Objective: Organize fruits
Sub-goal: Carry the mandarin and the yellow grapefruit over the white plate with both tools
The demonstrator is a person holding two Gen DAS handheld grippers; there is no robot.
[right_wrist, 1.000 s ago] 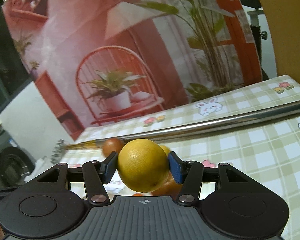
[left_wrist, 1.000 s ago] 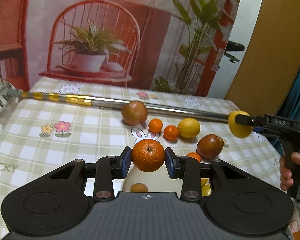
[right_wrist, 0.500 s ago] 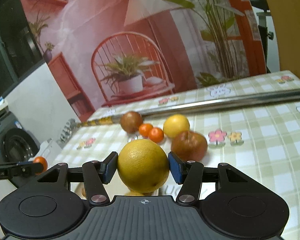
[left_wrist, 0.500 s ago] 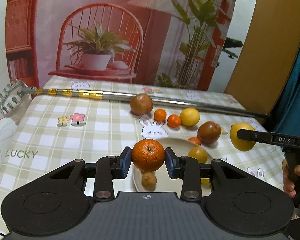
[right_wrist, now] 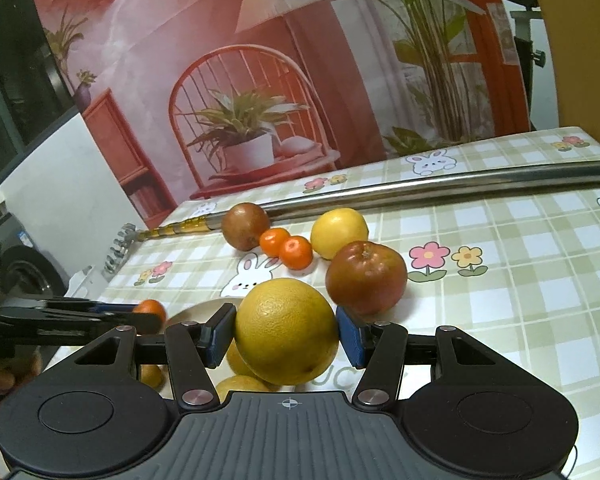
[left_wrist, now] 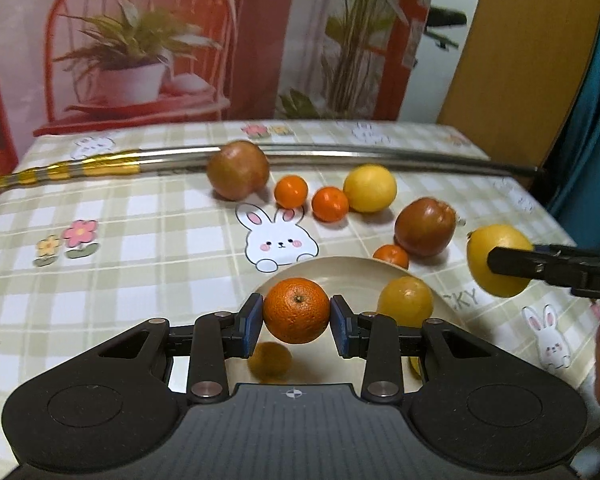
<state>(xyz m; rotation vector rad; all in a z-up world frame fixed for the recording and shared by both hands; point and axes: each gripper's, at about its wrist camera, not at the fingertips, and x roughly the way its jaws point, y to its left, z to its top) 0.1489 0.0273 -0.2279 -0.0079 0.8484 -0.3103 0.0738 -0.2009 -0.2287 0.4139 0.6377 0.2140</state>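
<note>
Fruit on and around a plate [left_wrist: 340, 270] on the table [left_wrist: 140, 248]

Behind the plate, two apples [left_wrist: 238, 175] [left_wrist: 425, 226], three tangerines [left_wrist: 291, 191] and a lemon [left_wrist: 369, 188] lie before a pole [left_wrist: 380, 158]; about three fruits seem to sit in the plate.

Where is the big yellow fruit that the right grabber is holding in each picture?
Left wrist view: the big yellow fruit is at the right edge, pinched by the right gripper.
Right wrist view: it fills the lower middle, between the jaws.
Shared landmark: the red apple just beyond it.
</note>
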